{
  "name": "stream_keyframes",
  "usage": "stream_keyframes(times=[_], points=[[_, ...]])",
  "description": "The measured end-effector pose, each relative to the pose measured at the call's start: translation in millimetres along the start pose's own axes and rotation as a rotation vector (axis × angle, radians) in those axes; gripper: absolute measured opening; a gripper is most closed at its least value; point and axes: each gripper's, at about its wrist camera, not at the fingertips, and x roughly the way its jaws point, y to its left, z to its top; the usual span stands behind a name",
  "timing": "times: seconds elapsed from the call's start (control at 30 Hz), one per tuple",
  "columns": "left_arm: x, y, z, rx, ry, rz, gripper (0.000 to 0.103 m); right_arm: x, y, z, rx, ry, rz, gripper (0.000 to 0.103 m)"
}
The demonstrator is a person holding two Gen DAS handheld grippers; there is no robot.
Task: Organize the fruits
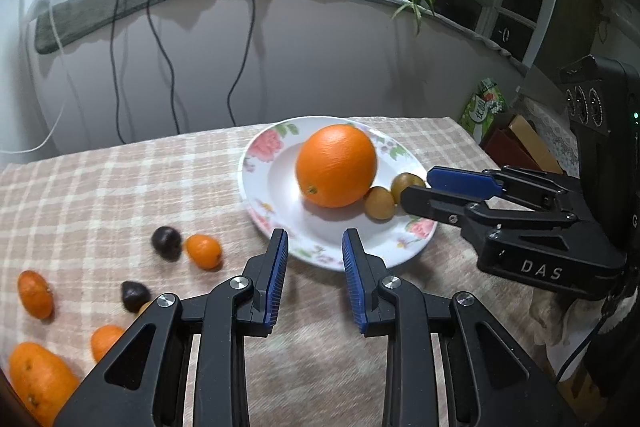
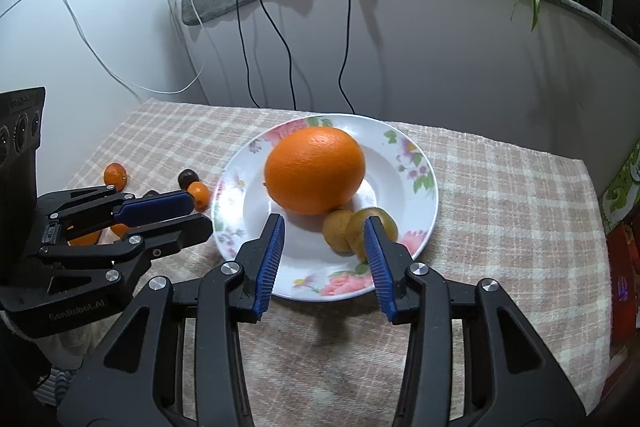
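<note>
The big orange [image 2: 315, 170] and two olive-brown fruits [image 2: 339, 231] sit on the floral plate [image 2: 424, 195]. The right tongs [image 2: 325, 259], part-open and empty, hover at the plate's six o'clock, apparently just past a drop. The left tongs [image 1: 315, 281], narrowly parted and empty, should next fetch the small orange [image 1: 203, 251] at the plate's eight o'clock on the counter [image 1: 100, 195].

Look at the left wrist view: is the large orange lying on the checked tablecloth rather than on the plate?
No, the large orange sits on the flowered plate, next to two small brownish-green fruits, not on the tablecloth.
</note>
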Motion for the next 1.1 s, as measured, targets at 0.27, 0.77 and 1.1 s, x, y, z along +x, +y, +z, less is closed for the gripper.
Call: stream_keyframes(times=[0.27, 0.77, 1.1], points=[[-18, 18, -11, -0.023, -0.006, 0.04, 0.027, -3, 15, 3, -0.029, -0.007, 0.015, 0.043], [-55, 53, -33, -0.025, -0.01, 0.172, 0.062, 2, 54, 5, -0.13, -0.004, 0.087, 0.06], [-57, 69, -42, -0.044, 0.008, 0.197, 0.062, 13, 84, 9, -0.202, 0.023, 0.168, 0.06]])
